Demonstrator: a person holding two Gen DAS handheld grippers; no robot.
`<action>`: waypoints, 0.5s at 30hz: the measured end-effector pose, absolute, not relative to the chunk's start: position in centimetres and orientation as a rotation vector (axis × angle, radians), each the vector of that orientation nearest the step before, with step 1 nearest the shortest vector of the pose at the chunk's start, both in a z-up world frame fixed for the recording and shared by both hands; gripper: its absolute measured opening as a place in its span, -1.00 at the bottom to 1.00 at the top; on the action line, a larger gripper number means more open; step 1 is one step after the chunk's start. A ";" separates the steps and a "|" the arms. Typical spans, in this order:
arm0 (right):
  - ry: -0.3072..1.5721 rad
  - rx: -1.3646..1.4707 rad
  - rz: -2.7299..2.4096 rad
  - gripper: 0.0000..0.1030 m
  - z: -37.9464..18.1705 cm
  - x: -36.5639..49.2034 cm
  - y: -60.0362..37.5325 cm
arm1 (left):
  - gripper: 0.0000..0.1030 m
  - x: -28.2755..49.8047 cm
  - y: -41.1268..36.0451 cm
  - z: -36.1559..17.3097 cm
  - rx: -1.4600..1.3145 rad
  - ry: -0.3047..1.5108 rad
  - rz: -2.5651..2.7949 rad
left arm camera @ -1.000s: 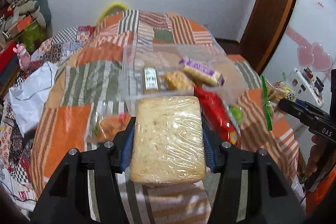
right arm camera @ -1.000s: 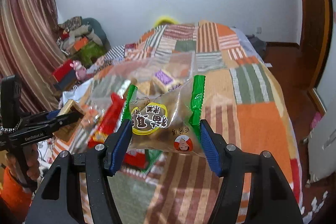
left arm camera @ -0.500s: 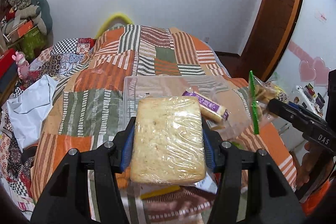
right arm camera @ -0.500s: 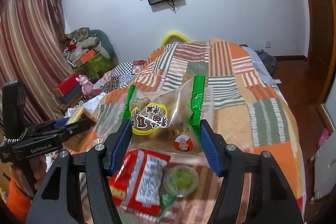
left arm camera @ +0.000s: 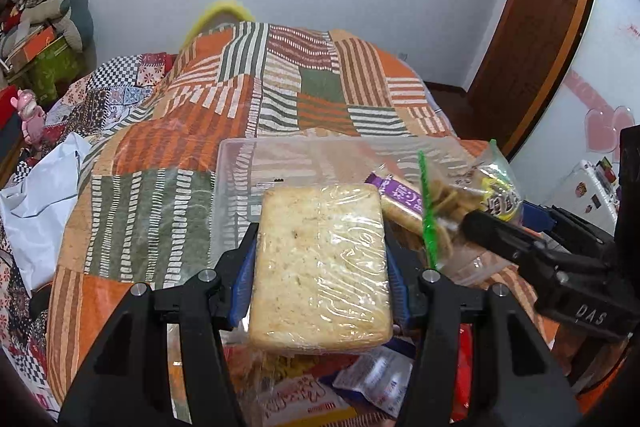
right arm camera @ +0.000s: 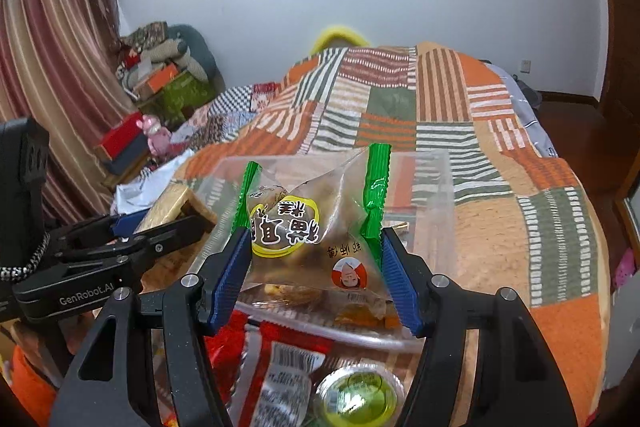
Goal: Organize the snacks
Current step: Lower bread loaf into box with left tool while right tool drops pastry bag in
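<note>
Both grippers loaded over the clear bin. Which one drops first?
Probably left. The left gripper holds the wrapped pale block just short of the clear bin's bare floor. The right gripper, holding the green-edged snack bag, hangs over the side where a purple packet already lies.

Orange-green striped patchwork quilt (left arm camera: pixel 280 99); pale yellow cracker pack (left arm camera: pixel 320 267); green-edged clear bag (right arm camera: pixel 312 223)

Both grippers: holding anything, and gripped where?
Left gripper clamps the plastic-wrapped cake by its long sides. Right gripper clamps the green-edged snack bag across its lower sides.
</note>
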State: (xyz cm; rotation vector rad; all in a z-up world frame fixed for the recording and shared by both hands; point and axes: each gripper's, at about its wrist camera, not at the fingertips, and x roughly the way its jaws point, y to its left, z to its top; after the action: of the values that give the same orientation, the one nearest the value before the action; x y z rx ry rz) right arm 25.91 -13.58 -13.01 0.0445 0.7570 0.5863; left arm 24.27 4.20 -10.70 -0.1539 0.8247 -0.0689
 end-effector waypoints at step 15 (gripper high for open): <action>0.816 0.009 0.583 0.24 -14.0 26.3 -13.3 | 0.09 25.7 4.6 -11.9 -0.161 0.852 -0.071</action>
State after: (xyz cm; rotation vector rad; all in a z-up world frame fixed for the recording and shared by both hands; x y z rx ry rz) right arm 26.29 -13.32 -14.04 0.0088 0.8164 0.5825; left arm 25.71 4.58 -11.89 -0.1614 0.8521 -0.0709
